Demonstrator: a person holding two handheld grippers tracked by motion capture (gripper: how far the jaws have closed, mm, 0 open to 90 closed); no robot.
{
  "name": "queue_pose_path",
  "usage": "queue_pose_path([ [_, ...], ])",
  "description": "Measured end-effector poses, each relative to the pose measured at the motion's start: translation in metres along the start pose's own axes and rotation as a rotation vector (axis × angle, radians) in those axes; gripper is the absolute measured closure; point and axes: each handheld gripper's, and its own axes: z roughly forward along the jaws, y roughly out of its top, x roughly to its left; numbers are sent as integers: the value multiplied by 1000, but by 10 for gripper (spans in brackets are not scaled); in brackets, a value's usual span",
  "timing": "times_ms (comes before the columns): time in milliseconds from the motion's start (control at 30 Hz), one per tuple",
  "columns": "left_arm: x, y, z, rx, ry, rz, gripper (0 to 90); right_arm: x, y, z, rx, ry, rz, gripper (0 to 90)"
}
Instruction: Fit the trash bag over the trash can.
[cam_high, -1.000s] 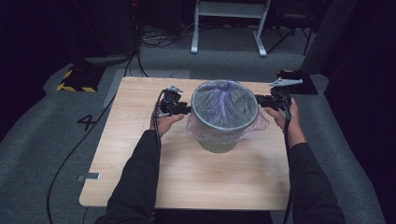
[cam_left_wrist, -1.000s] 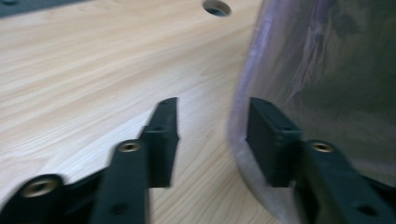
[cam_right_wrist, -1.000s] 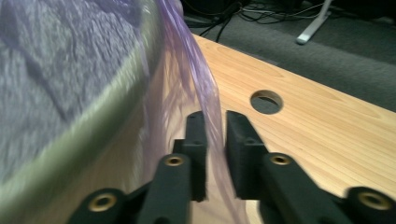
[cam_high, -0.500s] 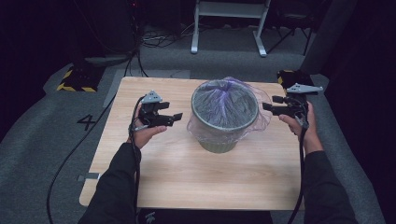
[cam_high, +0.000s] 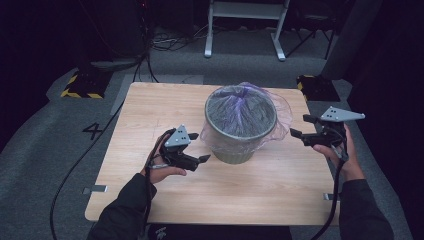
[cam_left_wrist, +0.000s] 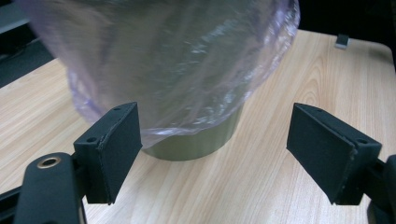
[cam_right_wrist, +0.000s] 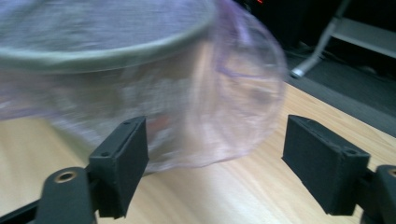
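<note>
A grey-green bin (cam_high: 235, 145) stands in the middle of the wooden table (cam_high: 150, 110), lined with a thin purple plastic bag (cam_high: 282, 112) that folds over its rim and bulges down the outside. My left gripper (cam_high: 198, 147) is open just off the bin's near-left side, low by its base. In the left gripper view the open gripper (cam_left_wrist: 219, 149) faces the bag's hanging edge (cam_left_wrist: 177, 60) and the bin's base (cam_left_wrist: 201, 142). My right gripper (cam_high: 302, 126) is open a short way right of the bin. In the right gripper view the gripper (cam_right_wrist: 215, 168) frames the blurred bag (cam_right_wrist: 224, 107).
A black box (cam_high: 315, 87) sits off the table's far right corner. On the floor are a yellow-and-black striped block (cam_high: 80, 85), cables (cam_high: 170, 42) and a white stand (cam_high: 245, 20) behind the table. The table's near half is bare wood.
Both grippers left the bin's rim and swung outward. Since then the left gripper has come back in, lower and nearer the bin's base, and the right has dropped slightly toward the person.
</note>
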Motion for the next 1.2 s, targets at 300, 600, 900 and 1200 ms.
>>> queue_pose_path([
  [300,-7,5,20,22,-9,33,234,46,-2,0,-35,113,-103,187],
  [600,-5,5,35,83,-1,102,667,65,-7,21,-1,63,-166,614],
  [900,3,1,40,92,1,78,899,66,-19,27,-30,33,-160,900],
  [1200,5,-8,44,131,-3,88,900,70,-39,34,11,55,-144,900],
])
